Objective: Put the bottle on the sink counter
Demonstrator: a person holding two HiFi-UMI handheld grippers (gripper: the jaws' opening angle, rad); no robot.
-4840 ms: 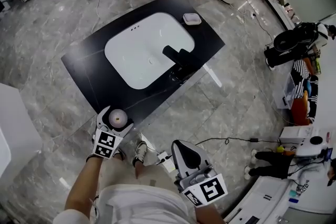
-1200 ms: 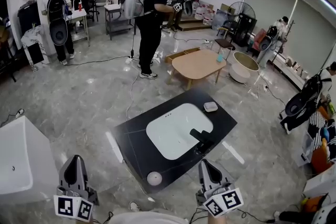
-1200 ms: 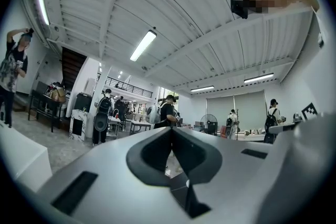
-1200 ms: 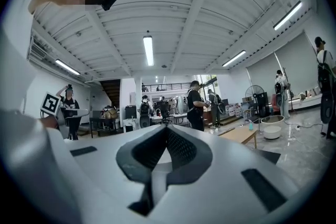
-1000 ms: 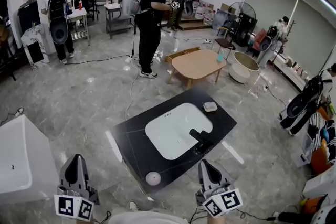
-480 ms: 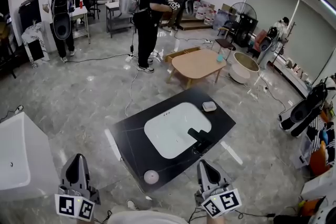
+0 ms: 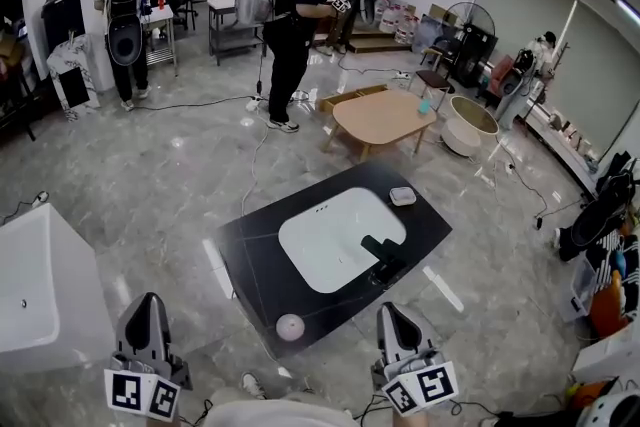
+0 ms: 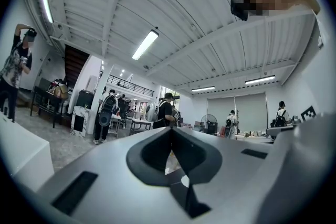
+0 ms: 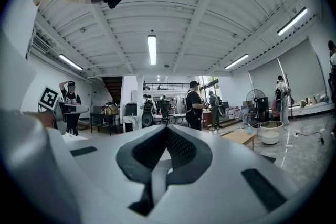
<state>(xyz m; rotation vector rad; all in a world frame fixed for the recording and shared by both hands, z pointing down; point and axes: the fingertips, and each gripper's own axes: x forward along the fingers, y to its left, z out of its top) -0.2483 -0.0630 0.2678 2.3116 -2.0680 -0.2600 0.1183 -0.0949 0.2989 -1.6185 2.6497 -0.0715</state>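
The bottle [image 7: 290,326] is sitting on the surface [image 7: 250,260] beside the basin [image 7: 330,240]. The left gripper [image 7: 147,301] and right gripper [image 7: 389,311] are hovering, fingers pressed together.

The head view looks down from well above the sink counter [image 7: 250,260]; both gripper views face level, all sharing the standing person [image 7: 297,5].

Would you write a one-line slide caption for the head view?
Bottle resting on the near corner of the black sink counter; left gripper and right gripper hover nearby, shut and empty.
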